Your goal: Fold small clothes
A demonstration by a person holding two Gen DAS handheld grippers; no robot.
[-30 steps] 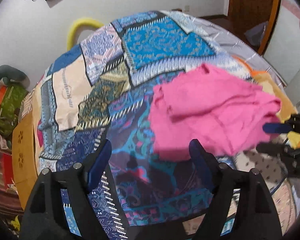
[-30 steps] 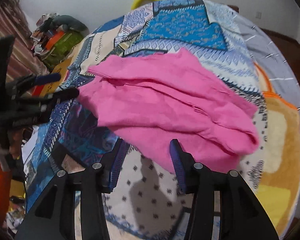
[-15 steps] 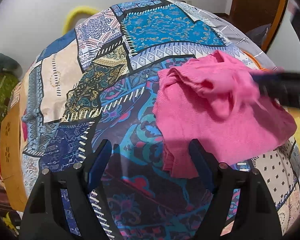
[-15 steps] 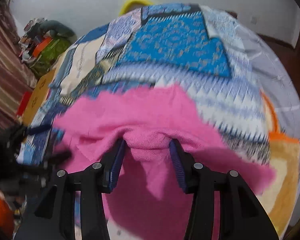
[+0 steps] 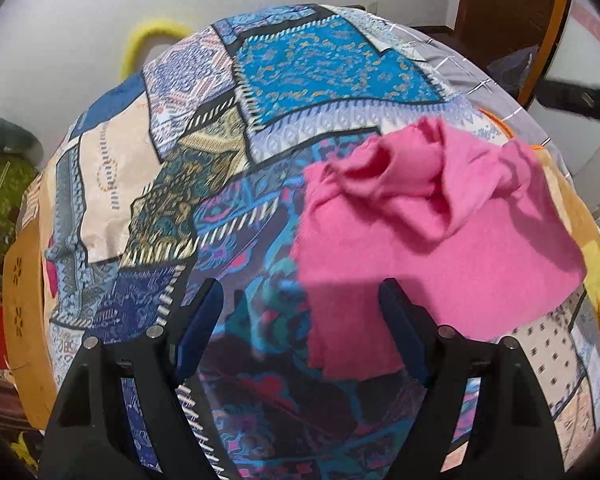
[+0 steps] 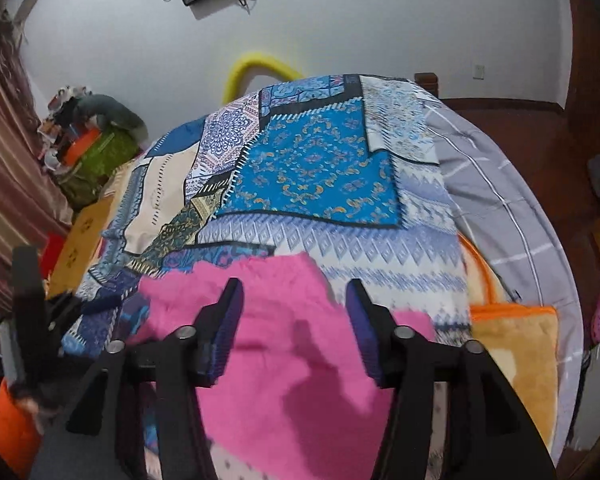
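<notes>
I am working over a bed spread with a patchwork quilt [image 6: 316, 168] of blue, cream and teal panels, a white wall behind it and a yellow tube [image 6: 256, 68] curving at the far edge. My right gripper [image 6: 296, 320] hangs with its jaws spread wide and nothing between them, just above the pink garment [image 6: 284, 380], which lies on the near part of the quilt under both tools. My left gripper [image 5: 300, 328] is equally wide apart and empty, hovering at the garment's near left corner. From the left wrist view the pink garment [image 5: 440, 248] is a rough rectangle with its far edge thrown into a loose, rumpled bunch on top, so I judge the fold is partly made but untidy. The step in hand, as I read it, is setting one flap over and letting go. Next I need to flatten that bunch, then pinch two edge corners, one with each tool, and carry them across evenly so the layers land square.
</notes>
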